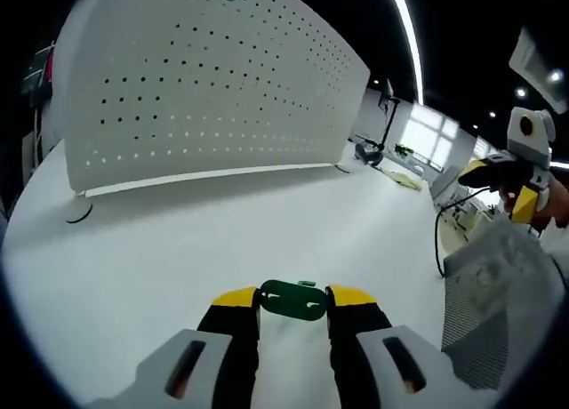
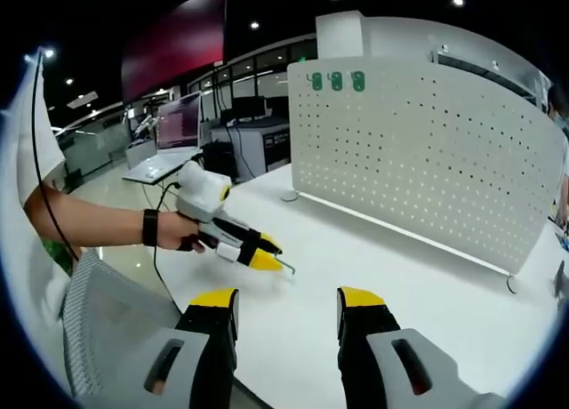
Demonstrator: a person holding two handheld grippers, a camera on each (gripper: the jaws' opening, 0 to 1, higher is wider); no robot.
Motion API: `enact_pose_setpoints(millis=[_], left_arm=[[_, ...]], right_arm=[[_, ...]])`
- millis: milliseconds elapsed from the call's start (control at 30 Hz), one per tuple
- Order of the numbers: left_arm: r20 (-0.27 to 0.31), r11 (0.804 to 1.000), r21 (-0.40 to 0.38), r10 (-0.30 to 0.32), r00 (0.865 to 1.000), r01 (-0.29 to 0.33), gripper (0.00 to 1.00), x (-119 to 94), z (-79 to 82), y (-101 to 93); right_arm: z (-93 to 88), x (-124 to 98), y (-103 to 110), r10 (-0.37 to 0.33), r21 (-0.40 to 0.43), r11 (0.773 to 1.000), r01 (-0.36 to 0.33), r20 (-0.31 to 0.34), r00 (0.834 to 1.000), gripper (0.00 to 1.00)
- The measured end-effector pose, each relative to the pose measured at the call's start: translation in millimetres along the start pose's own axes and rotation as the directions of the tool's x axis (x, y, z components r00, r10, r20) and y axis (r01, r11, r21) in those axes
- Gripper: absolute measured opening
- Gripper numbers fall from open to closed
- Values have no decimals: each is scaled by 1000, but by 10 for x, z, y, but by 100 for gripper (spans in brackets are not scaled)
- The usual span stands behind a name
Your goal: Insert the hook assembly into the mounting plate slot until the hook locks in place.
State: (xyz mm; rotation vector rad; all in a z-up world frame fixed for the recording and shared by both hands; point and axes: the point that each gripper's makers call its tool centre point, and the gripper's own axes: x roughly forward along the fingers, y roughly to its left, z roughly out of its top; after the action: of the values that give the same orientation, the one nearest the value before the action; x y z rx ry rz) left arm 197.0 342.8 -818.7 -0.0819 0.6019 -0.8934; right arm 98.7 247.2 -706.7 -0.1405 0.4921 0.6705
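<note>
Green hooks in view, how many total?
4. Three hang along the top of the pegboard. One sits clamped in the left gripper. Others may be hidden.

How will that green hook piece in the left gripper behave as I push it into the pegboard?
The green hook piece, pinched between the left gripper jaws, looks like small moulded plastic: probably light and stiff. Held only at its two ends, it may pivot under pushing force. The white pegboard stands on small feet, so it could slide or rock.
</note>
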Motion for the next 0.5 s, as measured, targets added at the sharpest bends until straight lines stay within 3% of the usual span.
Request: enact_pose_setpoints(millis=[500], left_arm=[[53,990,-139,-20,998,27,30,-174,177,-339]], right_arm=[[52,-24,33,33,-6,999,-32,39,999,44]])
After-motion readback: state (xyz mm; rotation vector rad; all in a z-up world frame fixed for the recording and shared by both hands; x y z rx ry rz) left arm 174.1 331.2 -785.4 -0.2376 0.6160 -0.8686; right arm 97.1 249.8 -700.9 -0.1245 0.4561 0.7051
